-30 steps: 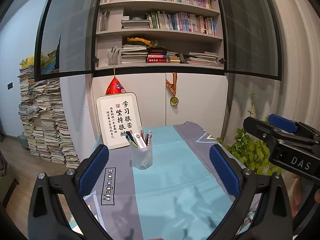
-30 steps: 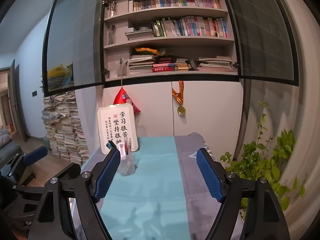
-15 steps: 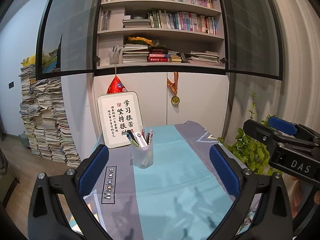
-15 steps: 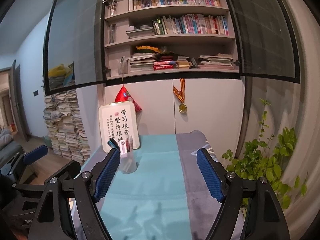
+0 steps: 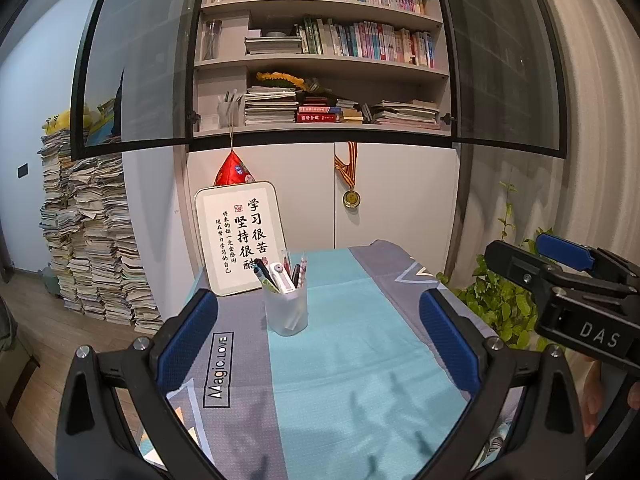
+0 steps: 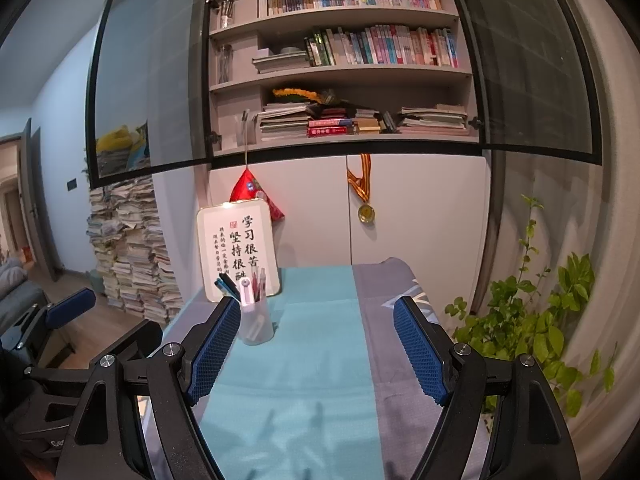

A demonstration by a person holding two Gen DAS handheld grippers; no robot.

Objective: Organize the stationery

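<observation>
we see the left gripper and right gripper with jaws apart, nothing between them, above the table. the pen cup stands upright on the cloth, full of pens, just before the framed sign.

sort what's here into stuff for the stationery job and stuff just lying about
For the job:
pen cup
pens

Lying about:
framed sign
medal
red ornament
plant
paper stacks
shelf books
</observation>
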